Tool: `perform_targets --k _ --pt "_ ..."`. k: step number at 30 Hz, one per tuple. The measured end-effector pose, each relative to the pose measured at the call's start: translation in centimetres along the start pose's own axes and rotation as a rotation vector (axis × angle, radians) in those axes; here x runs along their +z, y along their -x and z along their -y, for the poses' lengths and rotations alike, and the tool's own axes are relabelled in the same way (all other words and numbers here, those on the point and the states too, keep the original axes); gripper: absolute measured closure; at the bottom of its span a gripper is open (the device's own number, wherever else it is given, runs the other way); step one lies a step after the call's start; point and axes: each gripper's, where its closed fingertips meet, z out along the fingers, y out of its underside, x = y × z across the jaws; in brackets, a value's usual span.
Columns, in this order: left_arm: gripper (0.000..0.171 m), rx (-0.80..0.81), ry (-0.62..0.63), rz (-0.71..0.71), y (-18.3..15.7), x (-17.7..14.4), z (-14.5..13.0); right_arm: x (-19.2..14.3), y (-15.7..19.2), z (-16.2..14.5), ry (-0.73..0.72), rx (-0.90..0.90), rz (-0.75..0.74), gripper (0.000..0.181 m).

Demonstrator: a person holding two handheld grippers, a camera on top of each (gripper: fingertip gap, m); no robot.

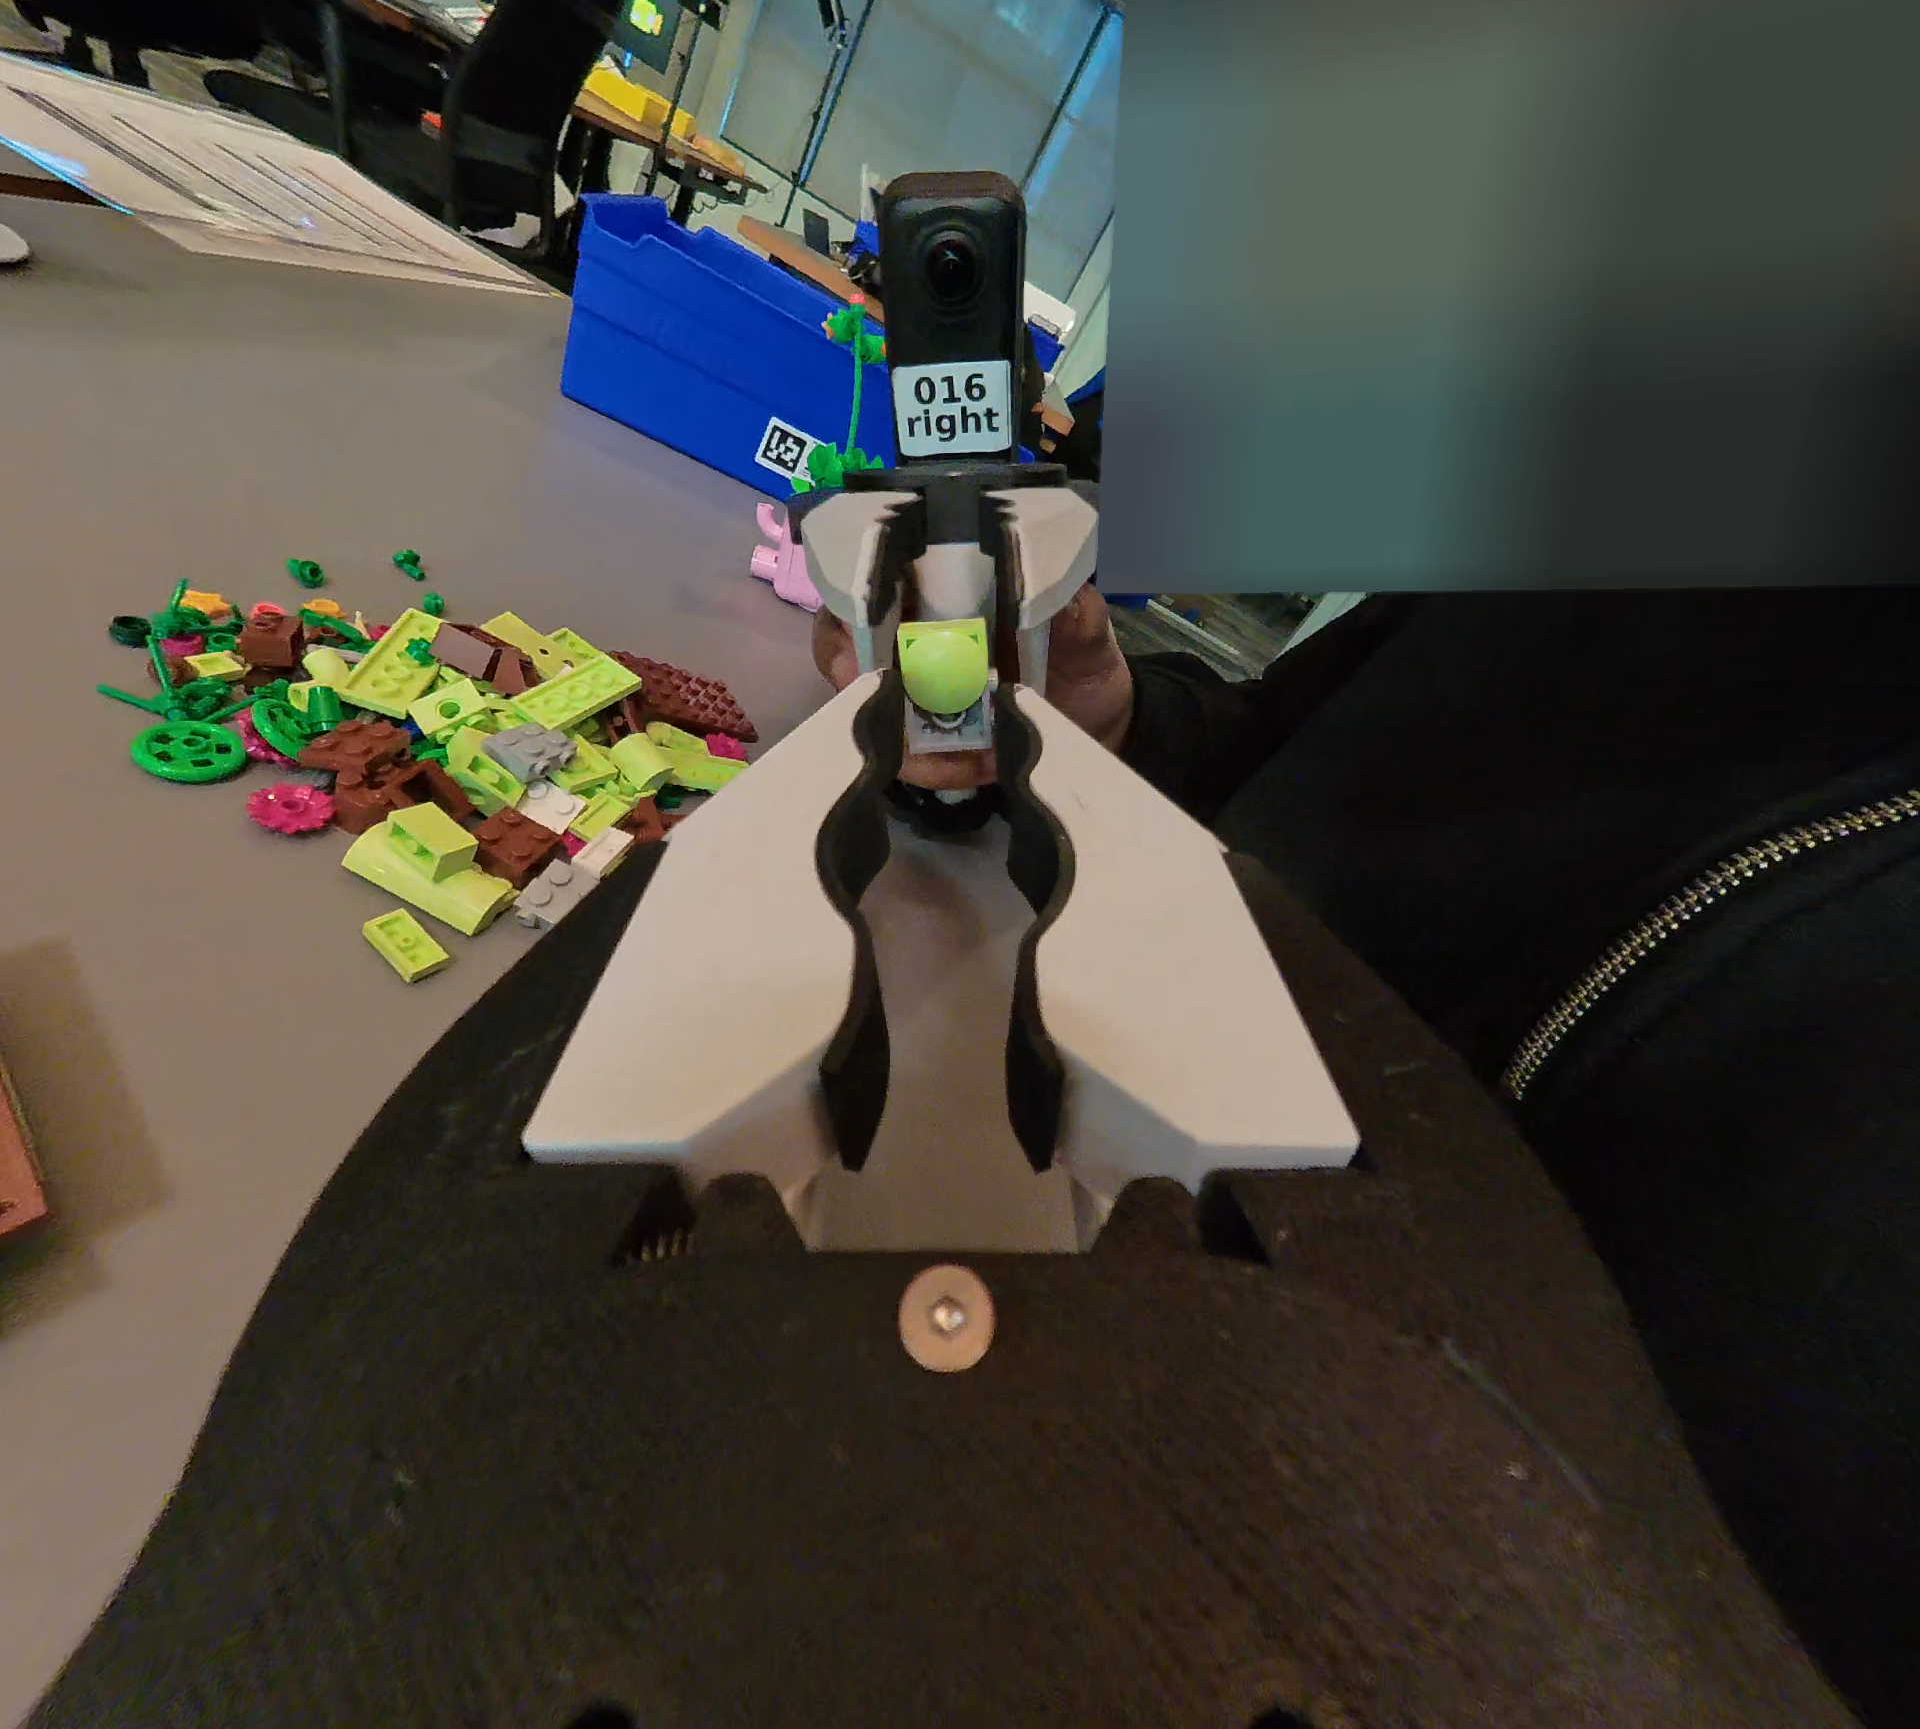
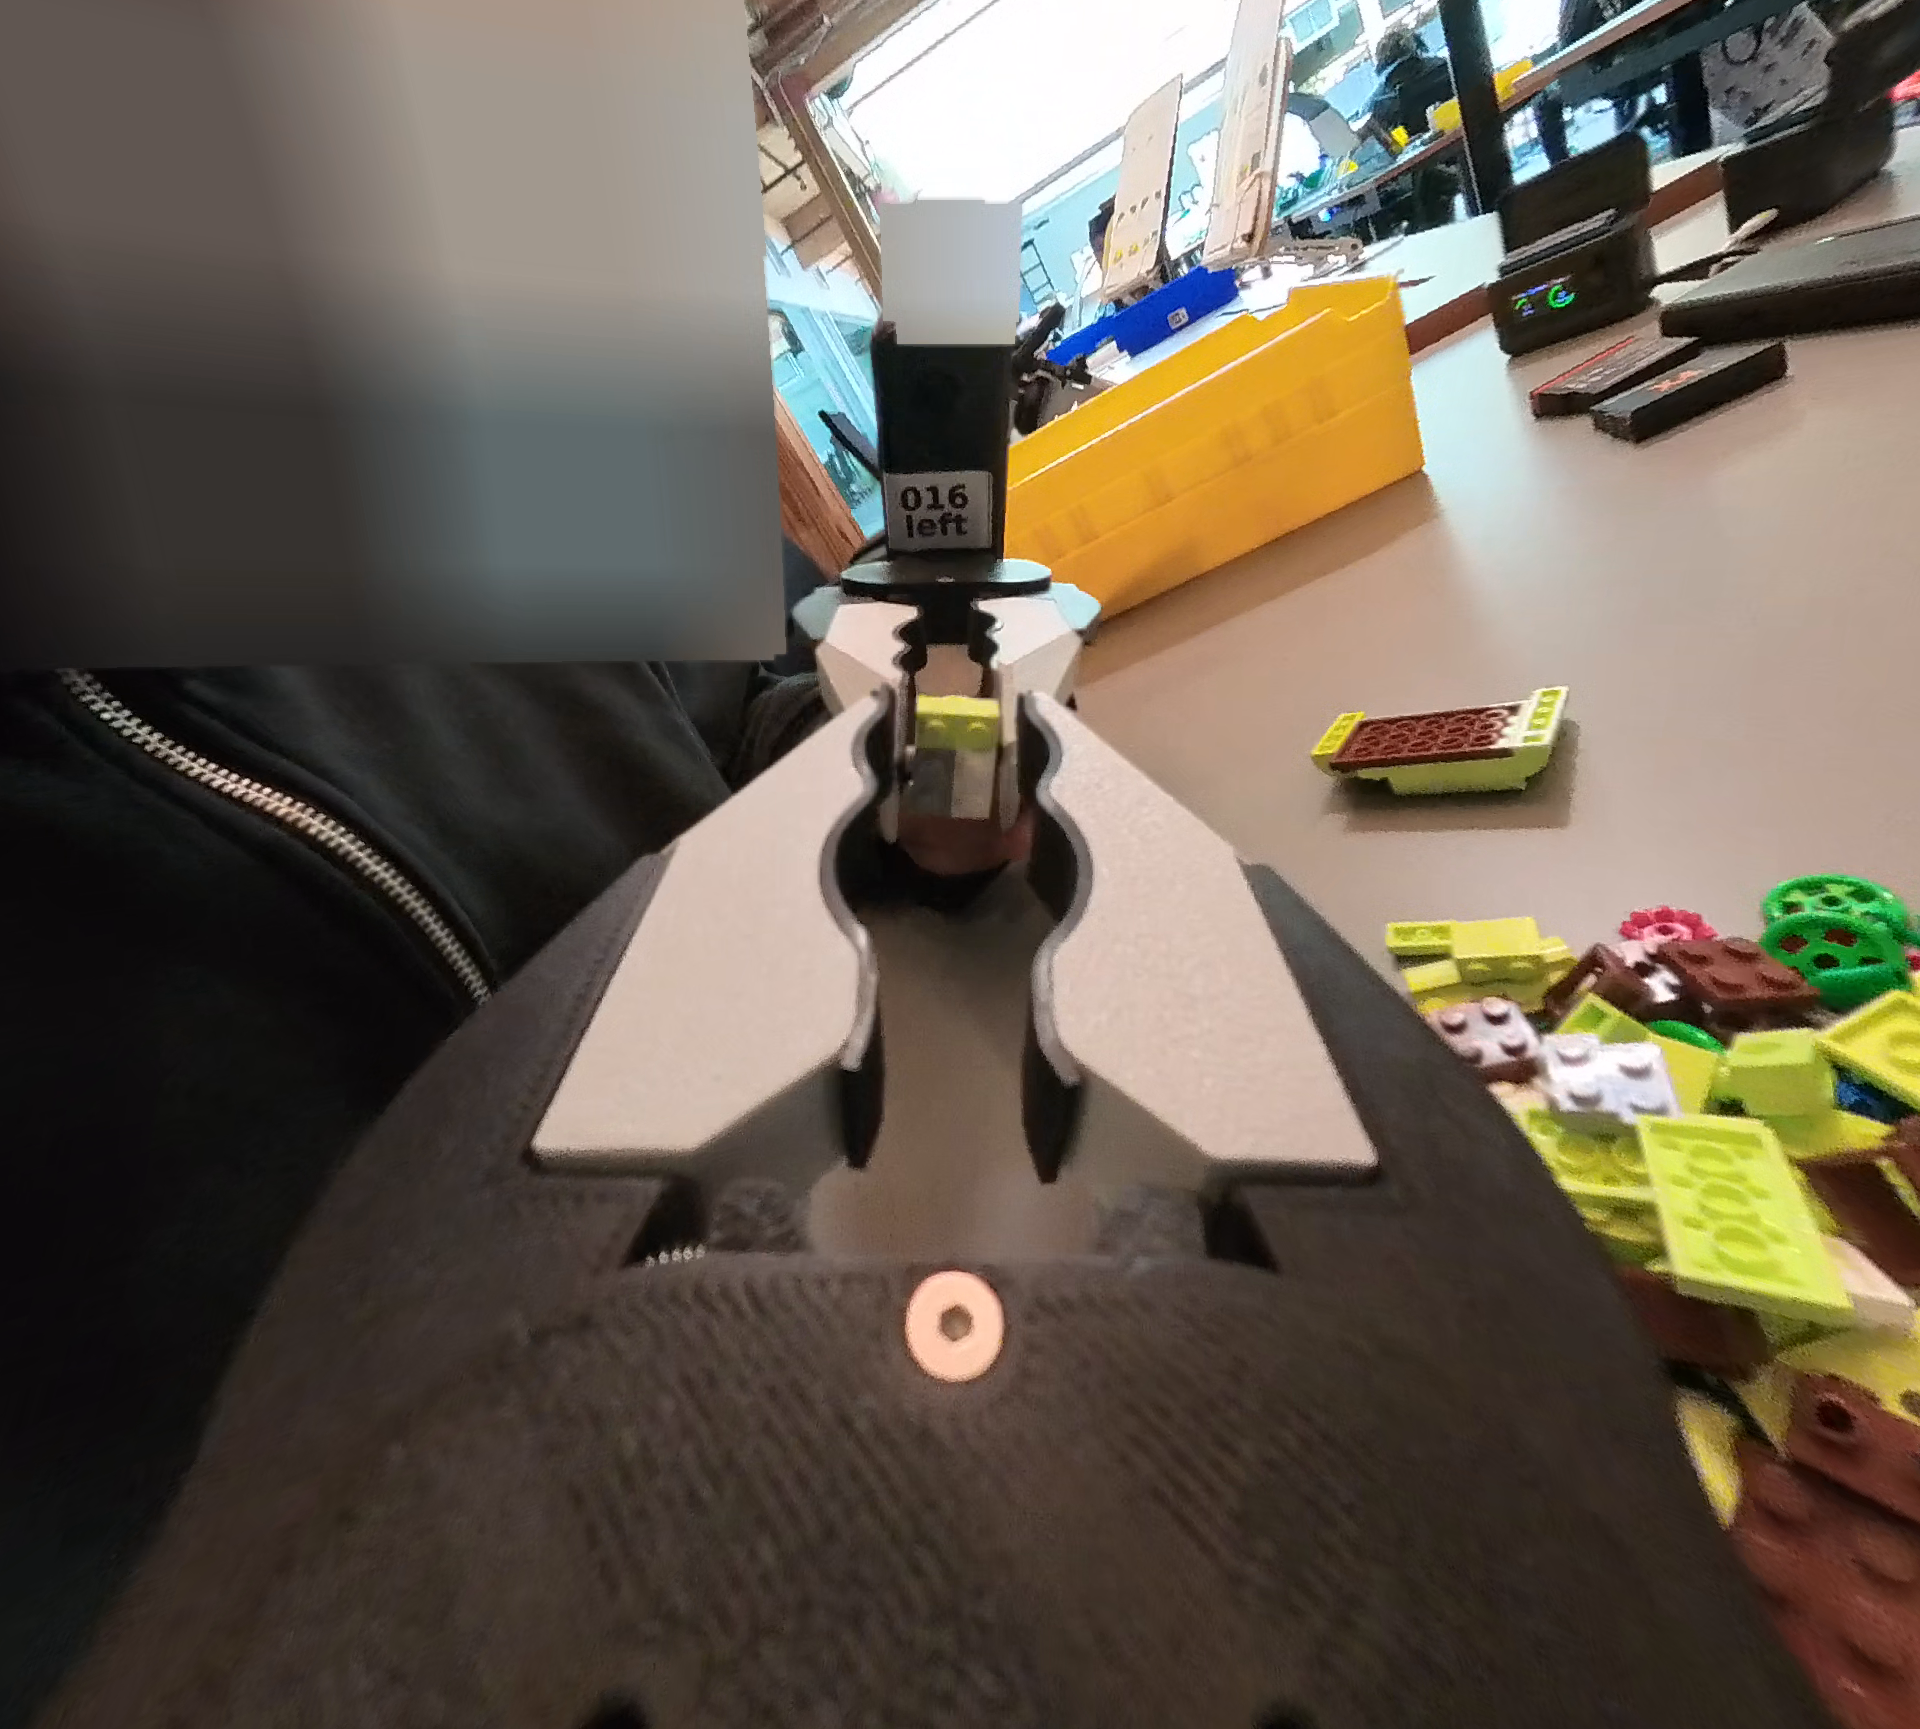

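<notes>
Room: an open workshop with long desks, monitors, chairs and large windows, all well beyond the brick pile (image 1: 436, 744); people sit at far desks.
Table (image 1: 312, 432): a plain grey top that bears the brick pile.
Person: a black zip jacket (image 1: 1558, 952) sits close to the table's edge, beside the brick pile; a hand (image 1: 1081, 661) wraps the right gripper's grip.
Bins: a blue bin (image 1: 675, 329) stands beyond the brick pile; a yellow bin (image 2: 1216, 453) stands well apart from it.
Printed sheet (image 1: 208, 162): lies flat, far behind the brick pile.
Brick pile: loose lime, brown, grey and white bricks heaped together, with green wheels and pink flower pieces at its fringe.
Part-built piece (image 2: 1444, 739): a brown studded plate on lime bricks, lying alone just beyond the brick pile.
Left gripper (image 1: 940, 713): held above the table beside the brick pile, tip to tip with the other tool; its jaws stand close together and appear clamped on the small brick assembly's grey base.
Right gripper (image 2: 951, 744): facing the left one, jaws likewise narrowed about the same assembly; how firmly it bites is hard to tell.
Small brick assembly (image 1: 943, 677): a lime rounded piece joined to a grey brick, caught between both pairs of tips, clear of the table and near the brick pile.
</notes>
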Motion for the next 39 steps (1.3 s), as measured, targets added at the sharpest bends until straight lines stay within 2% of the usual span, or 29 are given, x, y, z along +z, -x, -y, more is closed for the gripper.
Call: perform_targets --k 3,15,29,35,39 --pt "0.157 0.008 0.002 -0.001 0.0 0.0 0.0 0.1 0.1 -0.4 0.021 -0.009 0.0 0.168" --pt "0.153 0.12 -0.001 0.003 -0.8 0.0 -0.2 0.1 0.7 -0.6 0.059 -0.033 0.012 0.168" --pt "0.158 0.144 0.025 0.015 -0.7 0.0 -0.3 0.1 0.9 -0.7 0.065 -0.05 0.022 0.168" --pt "0.157 0.082 0.019 -0.031 -0.9 0.0 -0.3 0.1 1.2 -0.8 0.084 -0.075 0.028 0.168" --pt "0.156 0.1 0.005 -0.032 -1.1 0.0 -0.3 0.0 1.1 -0.8 0.092 -0.078 0.02 0.168"
